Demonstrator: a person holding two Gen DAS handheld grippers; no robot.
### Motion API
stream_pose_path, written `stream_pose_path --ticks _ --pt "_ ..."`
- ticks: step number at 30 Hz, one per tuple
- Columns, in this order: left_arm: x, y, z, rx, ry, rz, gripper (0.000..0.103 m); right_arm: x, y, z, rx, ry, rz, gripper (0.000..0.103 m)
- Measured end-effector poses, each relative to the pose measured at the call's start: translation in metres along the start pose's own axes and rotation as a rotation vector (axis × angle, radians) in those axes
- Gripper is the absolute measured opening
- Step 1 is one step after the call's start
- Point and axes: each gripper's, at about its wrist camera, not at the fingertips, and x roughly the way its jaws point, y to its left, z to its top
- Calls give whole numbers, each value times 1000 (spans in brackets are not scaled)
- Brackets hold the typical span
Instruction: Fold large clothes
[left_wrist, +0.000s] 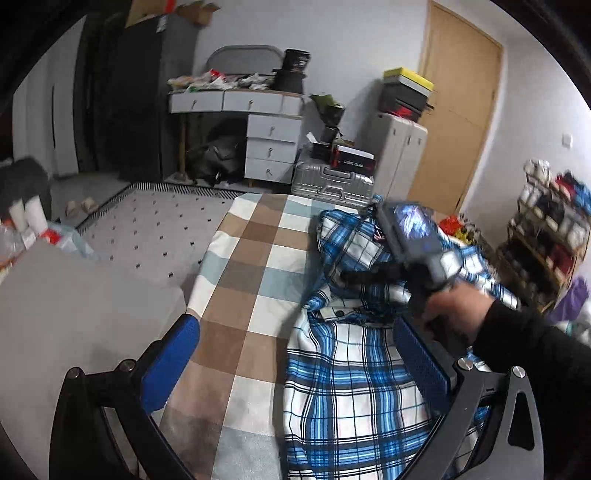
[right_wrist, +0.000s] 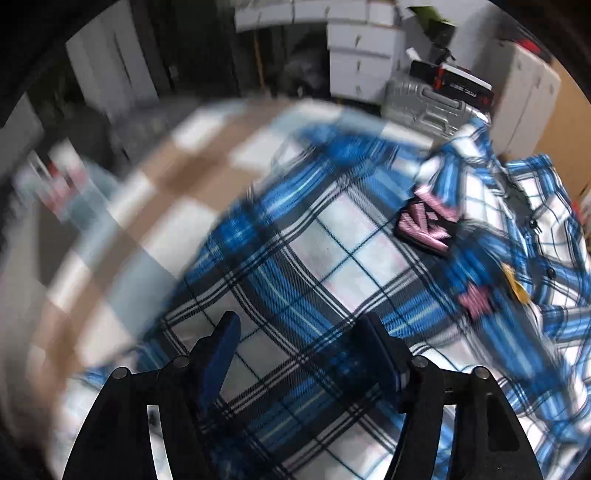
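A blue and white plaid shirt (left_wrist: 351, 362) lies rumpled on the checked bed cover (left_wrist: 251, 280). My left gripper (left_wrist: 295, 332) is open wide above the cover, its right finger (left_wrist: 421, 358) over the shirt's edge, its left finger (left_wrist: 173, 358) over the bed's left side. The right gripper body (left_wrist: 410, 229) is held by a hand over the shirt's far part. In the blurred right wrist view my right gripper (right_wrist: 303, 328) is open just above the shirt (right_wrist: 332, 240), with no cloth between its fingers. A pink and black patch (right_wrist: 424, 225) shows on the shirt.
A silver suitcase (left_wrist: 332, 184) with boxes on it stands at the bed's far end. A white drawer desk (left_wrist: 258, 122) stands behind it, a wooden door (left_wrist: 454, 110) at the right, and a shoe rack (left_wrist: 546, 236) at the far right. A grey patterned rug (left_wrist: 155, 229) covers the floor on the left.
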Motion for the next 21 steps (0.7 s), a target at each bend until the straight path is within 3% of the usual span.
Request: stream_pose_path --ticks 1,3,4,5,8,12,13,18,21 --pt "1 3 1 -13 2 -2 102 -1 6 0 -29 -24 -33 69" --pt "2 9 3 -43 11 -3 102 0 0 4 7 3 -10 67" --pt "2 9 3 -51 15 -2 102 -2 -7 8 34 11 7 58" --pt "3 10 4 -64 20 -6 102 -8 -13 13 44 -22 -9 56" --pt "7 14 3 -100 41 -23 102 -23 -35 25 100 -113 -135 58" --pt "10 18 3 -113 51 -22 102 5 -65 28 214 3 -182 56" --pt "10 18 2 -115 54 -21 102 15 -69 25 228 47 -172 56" --pt "11 19 2 -128 78 -42 102 13 -72 26 235 30 -140 57" --pt "9 19 1 -134 81 -56 102 -14 -63 40 227 -114 -67 58"
